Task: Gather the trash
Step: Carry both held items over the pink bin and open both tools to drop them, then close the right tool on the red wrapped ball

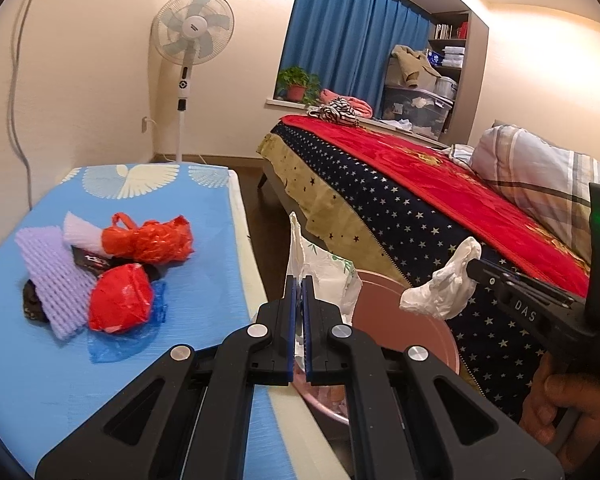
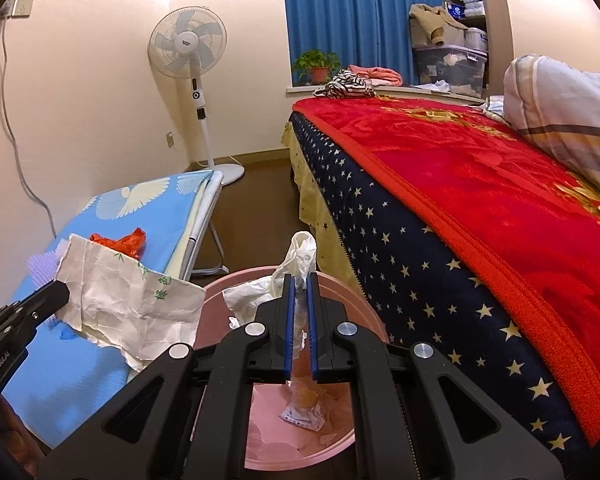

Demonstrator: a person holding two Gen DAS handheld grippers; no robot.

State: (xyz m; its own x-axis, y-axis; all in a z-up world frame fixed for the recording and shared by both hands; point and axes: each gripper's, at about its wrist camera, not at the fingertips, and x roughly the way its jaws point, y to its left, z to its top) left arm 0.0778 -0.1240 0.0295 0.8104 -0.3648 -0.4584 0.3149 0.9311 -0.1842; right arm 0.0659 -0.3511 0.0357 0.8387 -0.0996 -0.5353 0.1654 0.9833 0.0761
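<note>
My left gripper (image 1: pixel 298 280) is shut on a crumpled white paper wrapper with green print (image 1: pixel 328 276), held at the table's edge beside the pink bin (image 1: pixel 404 320). In the right wrist view this wrapper (image 2: pixel 127 300) hangs from the left gripper (image 2: pixel 61 292). My right gripper (image 2: pixel 300 280) is shut on a crumpled white plastic bag (image 2: pixel 300 254) above the pink bin (image 2: pixel 360 300), which holds some scraps. From the left wrist the right gripper (image 1: pixel 472 266) shows with the white bag (image 1: pixel 440 288). Red plastic bags (image 1: pixel 147 240), a purple foam net (image 1: pixel 55 280) and a blue bag (image 1: pixel 119 344) lie on the blue table (image 1: pixel 59 380).
A bed with a red blanket (image 2: pixel 480 184) and a star-patterned cover runs along the right, close to the bin. A standing fan (image 1: pixel 191 32) is by the far wall. Dark floor (image 2: pixel 255 200) lies between table and bed. A hand (image 1: pixel 572 400) grips the right tool.
</note>
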